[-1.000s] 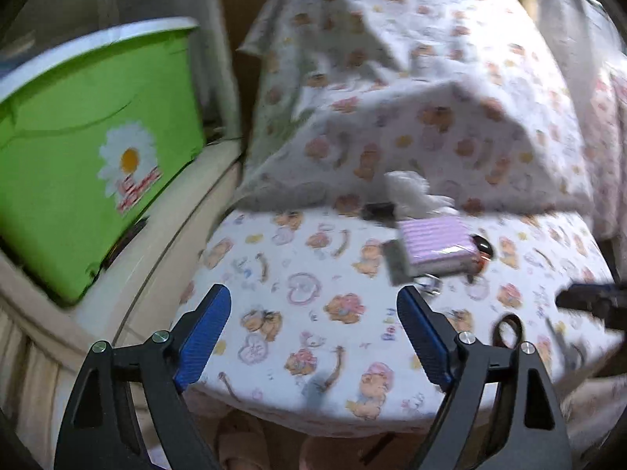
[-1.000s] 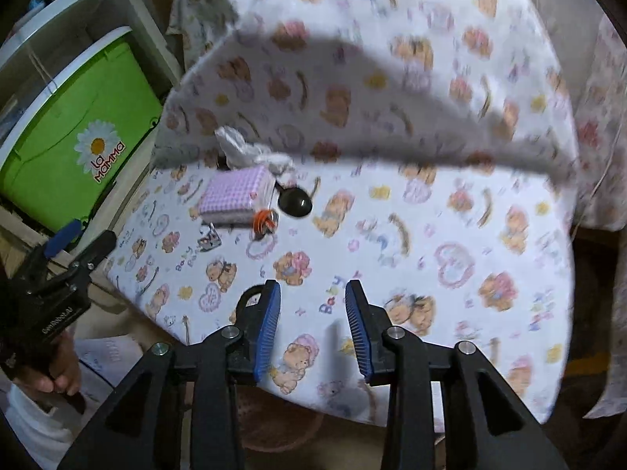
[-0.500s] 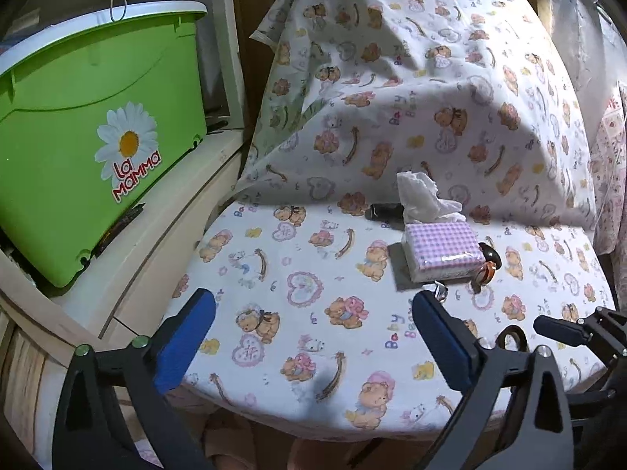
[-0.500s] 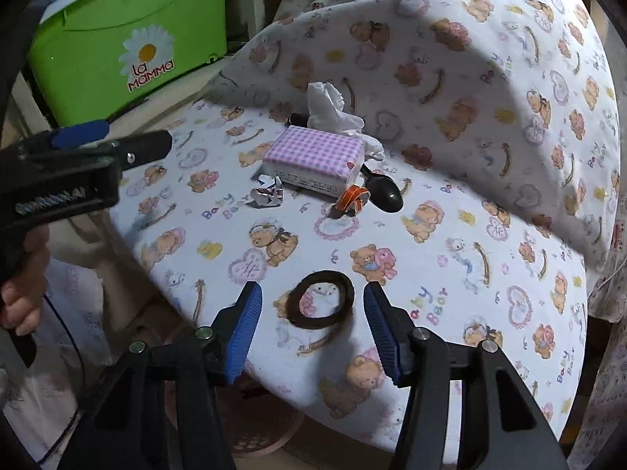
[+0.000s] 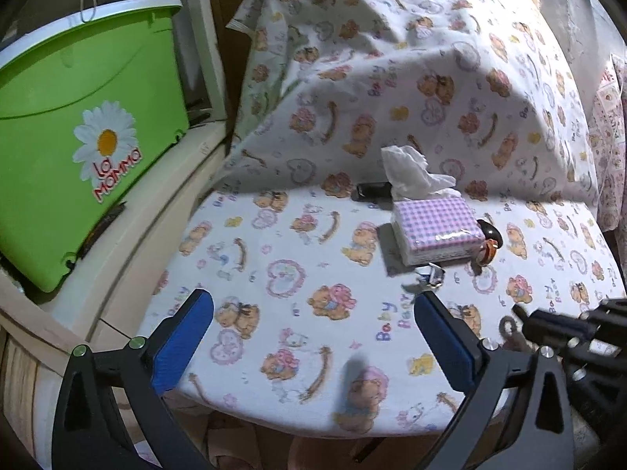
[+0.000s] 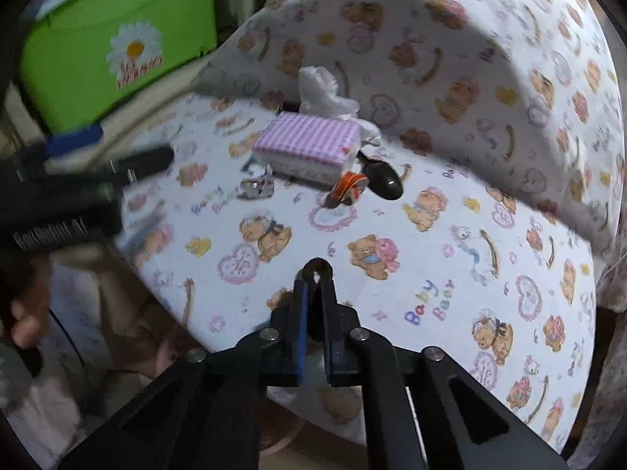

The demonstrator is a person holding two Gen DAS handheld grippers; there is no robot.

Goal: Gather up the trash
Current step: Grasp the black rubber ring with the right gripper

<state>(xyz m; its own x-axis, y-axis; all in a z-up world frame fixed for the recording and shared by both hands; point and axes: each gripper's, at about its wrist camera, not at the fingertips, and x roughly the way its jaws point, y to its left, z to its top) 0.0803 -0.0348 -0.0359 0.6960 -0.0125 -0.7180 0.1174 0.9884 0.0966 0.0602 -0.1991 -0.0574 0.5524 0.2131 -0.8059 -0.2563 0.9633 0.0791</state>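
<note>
Through the left wrist view we see our left gripper [image 5: 313, 325] spread wide with nothing between its blue pads [image 5: 184, 337], hovering over the near edge of a cushion [image 5: 298, 305] covered in teddy-bear print. Farther back on the cushion sits a purple checked tissue pack [image 5: 435, 235] with a white tissue [image 5: 411, 172] sticking up behind it. A crumpled foil wrapper [image 5: 431, 274] lies just in front of the pack, an orange ring [image 5: 487, 252] and a black oval thing [image 5: 491, 231] to its right, a small dark object [image 5: 370, 191] behind its left corner. A green bin [image 5: 86, 137] with a daisy stands off to the left. At the right edge our right gripper [image 5: 521, 323] reaches in, a dark hair tie [image 5: 509, 327] at its tip.

Through the right wrist view our right gripper [image 6: 316, 274] has just been closing, and its jaws are now clenched on the hair tie [image 6: 317, 267], whose loop pokes out past the tips above the cushion [image 6: 431, 293]. Beyond lie the wrapper [image 6: 258, 184], the pack [image 6: 309, 147], the ring [image 6: 348, 190] and the black thing [image 6: 386, 184]. The left gripper [image 6: 117, 152] shows blurred at left, held by a hand [image 6: 27, 313], the bin [image 6: 109, 51] behind it.
</note>
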